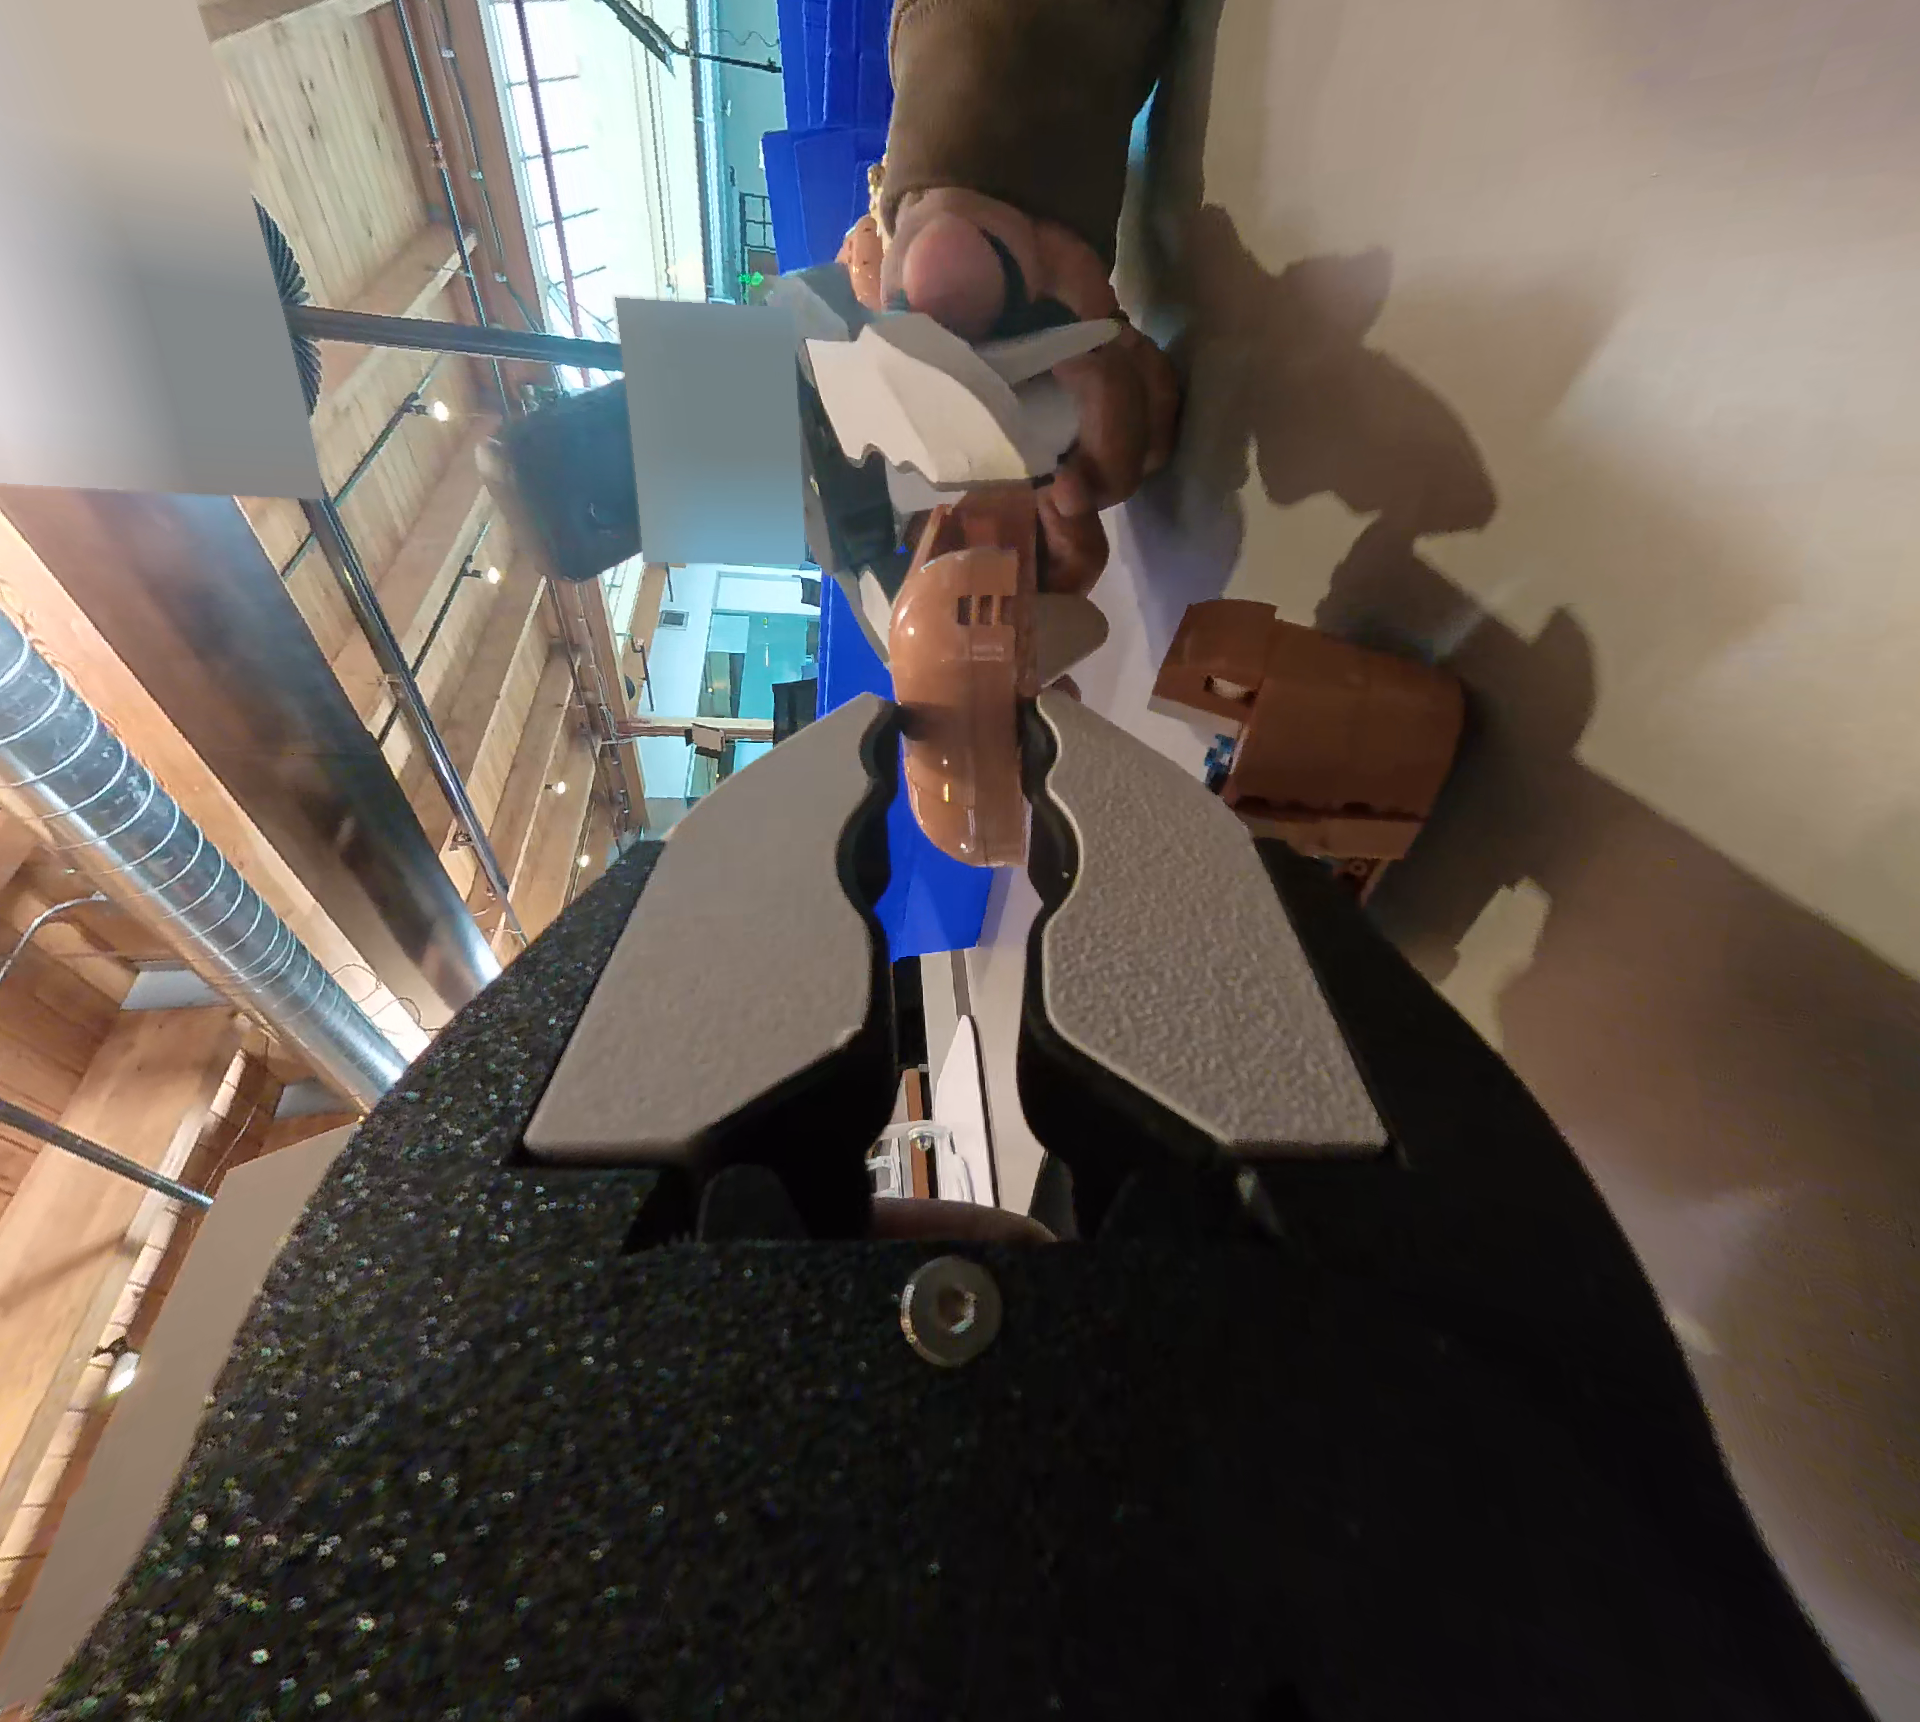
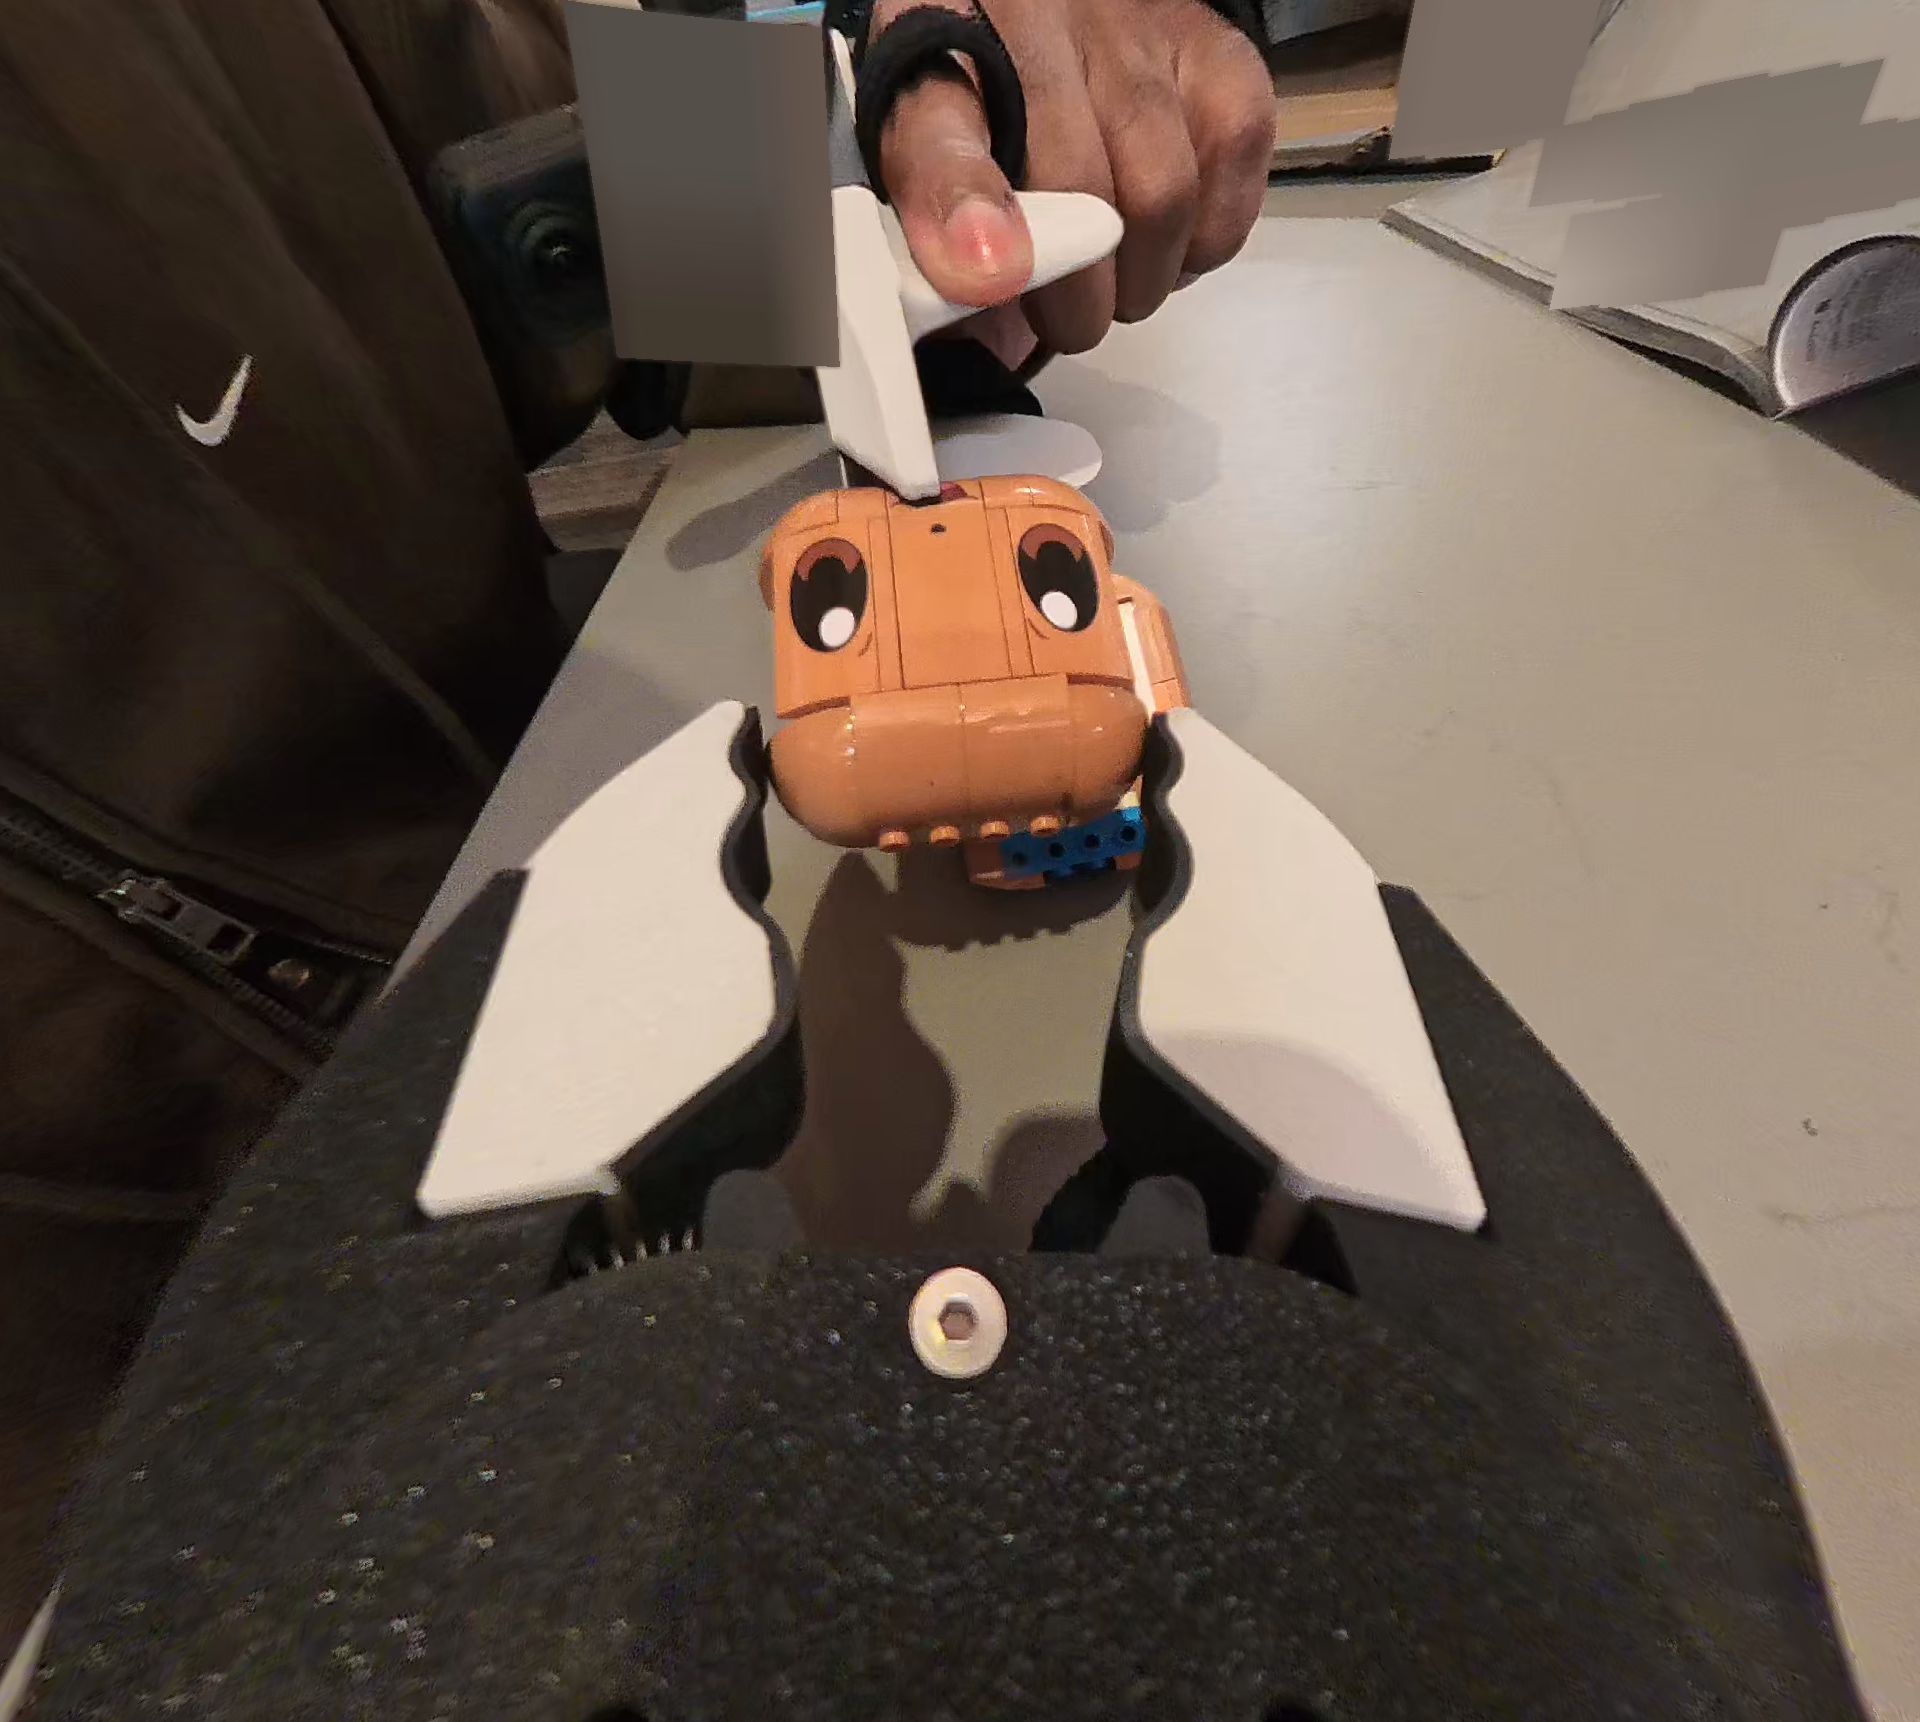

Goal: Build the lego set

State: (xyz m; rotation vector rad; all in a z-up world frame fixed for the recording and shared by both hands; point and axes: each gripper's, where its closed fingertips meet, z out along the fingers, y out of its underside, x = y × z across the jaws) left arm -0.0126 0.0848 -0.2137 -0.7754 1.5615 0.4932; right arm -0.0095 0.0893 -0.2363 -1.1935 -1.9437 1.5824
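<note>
Your right gripper (image 2: 956, 737) is clamped on the tan lego head (image 2: 951, 633) with cartoon eyes, mid-frame, low over the grey table (image 2: 1455, 633). Your left gripper (image 1: 961, 727) pinches its rear edge (image 1: 966, 706); from the right wrist view its white finger (image 2: 878, 363) touches the head's top. A brown lego body (image 1: 1320, 716) lies at right centre of the left view.
</note>
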